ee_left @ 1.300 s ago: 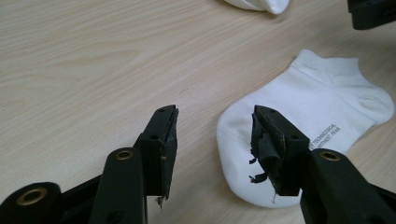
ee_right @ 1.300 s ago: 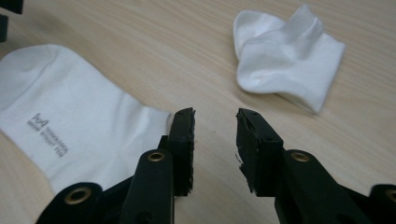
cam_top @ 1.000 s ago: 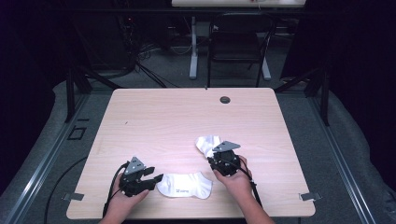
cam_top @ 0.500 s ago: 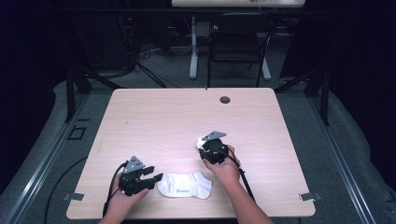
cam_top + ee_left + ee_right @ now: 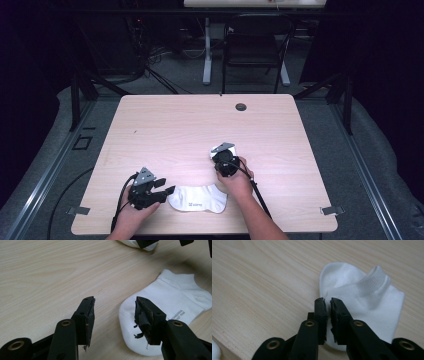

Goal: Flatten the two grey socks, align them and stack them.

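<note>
Right claw (image 5: 327,302) has just been closed on the far sock (image 5: 362,297), nearly shut; lifting is judged next. Left claw (image 5: 115,312) is held released beside the near sock (image 5: 175,302).

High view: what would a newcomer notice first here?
Two white socks on the pale table: a flat sock near the front edge between the hands, and a bunched sock farther back. The right gripper has just been closing at the bunched sock's edge; the left gripper is open by the flat sock's toe.

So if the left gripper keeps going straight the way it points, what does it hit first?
Probably the toe end of the flat sock: the left gripper stands open, one jaw already over it, the other over bare table.
</note>
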A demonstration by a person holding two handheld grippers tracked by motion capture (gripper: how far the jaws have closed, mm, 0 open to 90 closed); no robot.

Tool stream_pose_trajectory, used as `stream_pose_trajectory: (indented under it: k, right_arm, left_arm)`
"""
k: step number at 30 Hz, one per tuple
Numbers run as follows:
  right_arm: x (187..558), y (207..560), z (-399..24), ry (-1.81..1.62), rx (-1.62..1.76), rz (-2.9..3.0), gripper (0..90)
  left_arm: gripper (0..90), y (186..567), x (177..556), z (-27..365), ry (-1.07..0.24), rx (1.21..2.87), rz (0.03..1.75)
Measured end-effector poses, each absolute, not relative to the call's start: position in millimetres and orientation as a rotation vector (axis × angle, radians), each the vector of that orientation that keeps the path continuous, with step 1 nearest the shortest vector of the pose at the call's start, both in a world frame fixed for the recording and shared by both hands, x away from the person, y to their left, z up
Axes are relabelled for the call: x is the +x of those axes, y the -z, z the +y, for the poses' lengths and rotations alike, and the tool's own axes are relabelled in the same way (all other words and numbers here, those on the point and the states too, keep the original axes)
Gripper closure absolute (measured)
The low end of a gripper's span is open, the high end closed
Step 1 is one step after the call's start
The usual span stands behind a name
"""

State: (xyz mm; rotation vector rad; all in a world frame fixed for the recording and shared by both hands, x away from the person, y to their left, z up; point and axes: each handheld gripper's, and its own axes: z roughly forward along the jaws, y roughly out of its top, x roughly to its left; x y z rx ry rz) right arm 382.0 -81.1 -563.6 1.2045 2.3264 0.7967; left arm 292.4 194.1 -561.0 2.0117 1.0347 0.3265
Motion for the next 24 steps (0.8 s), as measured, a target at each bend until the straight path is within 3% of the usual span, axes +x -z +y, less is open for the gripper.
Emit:
stream_pose_trajectory:
  k: [4,24]
  right_arm:
    - [381,565,-78,-0.805,1.194,2.339,89.7]
    - [353,558,-58,-0.889,1.042,2.436,90.0]
  left_arm:
    - [50.1,562,293,194,-0.321,2.013,1.031]
    - [51.5,558,303,182,-0.302,1.998,1.03]
